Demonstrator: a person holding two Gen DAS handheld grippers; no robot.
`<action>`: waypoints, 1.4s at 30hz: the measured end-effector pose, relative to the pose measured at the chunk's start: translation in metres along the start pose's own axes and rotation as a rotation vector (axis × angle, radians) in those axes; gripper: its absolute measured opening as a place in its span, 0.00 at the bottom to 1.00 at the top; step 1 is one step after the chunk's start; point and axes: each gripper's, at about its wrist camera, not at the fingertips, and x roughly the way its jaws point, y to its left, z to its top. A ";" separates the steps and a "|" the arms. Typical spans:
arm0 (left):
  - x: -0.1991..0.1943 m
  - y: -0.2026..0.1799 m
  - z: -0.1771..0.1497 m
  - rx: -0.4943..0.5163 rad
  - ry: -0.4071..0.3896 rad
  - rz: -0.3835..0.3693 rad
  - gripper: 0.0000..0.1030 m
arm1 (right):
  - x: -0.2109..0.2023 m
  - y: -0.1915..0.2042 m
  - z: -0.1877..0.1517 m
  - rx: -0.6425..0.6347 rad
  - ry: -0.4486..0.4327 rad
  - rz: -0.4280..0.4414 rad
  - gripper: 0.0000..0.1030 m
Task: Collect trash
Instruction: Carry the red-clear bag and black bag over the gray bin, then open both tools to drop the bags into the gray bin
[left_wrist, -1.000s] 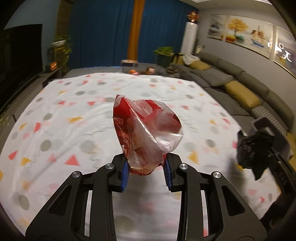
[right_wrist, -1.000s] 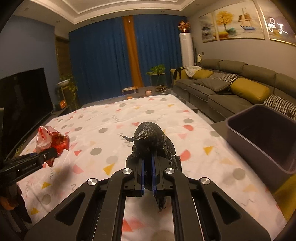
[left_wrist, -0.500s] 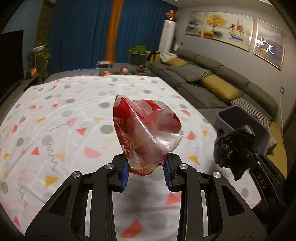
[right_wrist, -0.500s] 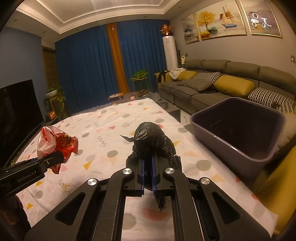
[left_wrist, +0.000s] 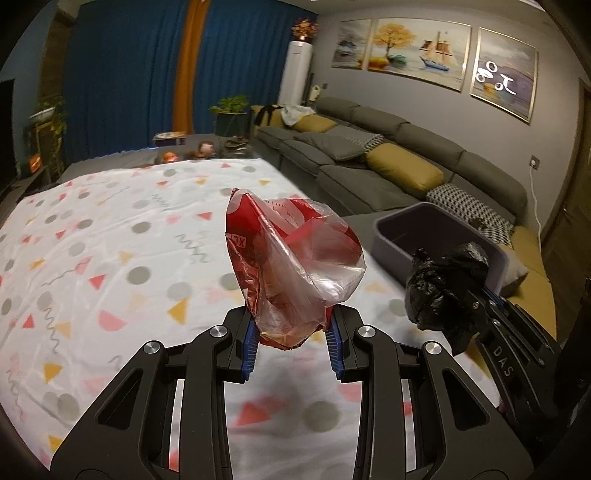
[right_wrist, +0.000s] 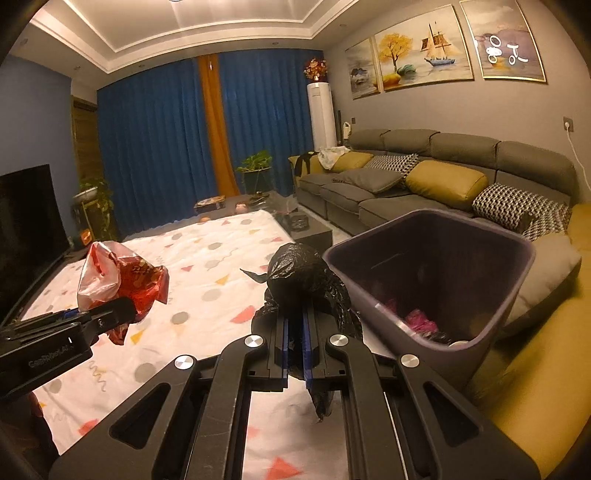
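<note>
Left wrist view: the left claw (left_wrist: 291, 338) squeezes a red and clear plastic bag (left_wrist: 291, 266) above the dotted surface (left_wrist: 110, 236).

Right wrist view: the right claw (right_wrist: 294, 345) pinches a crumpled black bag (right_wrist: 301, 275) tight, just beside the purple bin (right_wrist: 513, 295) with trash inside.

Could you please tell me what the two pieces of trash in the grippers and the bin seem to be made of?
Red bag: thin plastic film, part clear, part printed red; it crinkles, shines and shows through.
Black bag: thin glossy black plastic, wadded, with fine creases catching light.
Bin: probably rigid moulded plastic, dark purplish-grey, smooth with a slight sheen on its rim.
</note>
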 end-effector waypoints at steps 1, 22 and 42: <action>0.002 -0.005 0.002 0.009 -0.001 -0.009 0.29 | -0.003 -0.006 0.001 0.000 -0.004 0.000 0.07; 0.071 -0.135 0.043 0.176 -0.008 -0.223 0.29 | 0.001 -0.116 0.041 0.045 -0.098 -0.167 0.07; 0.109 -0.159 0.045 0.191 0.047 -0.277 0.30 | 0.017 -0.135 0.039 0.052 -0.083 -0.191 0.07</action>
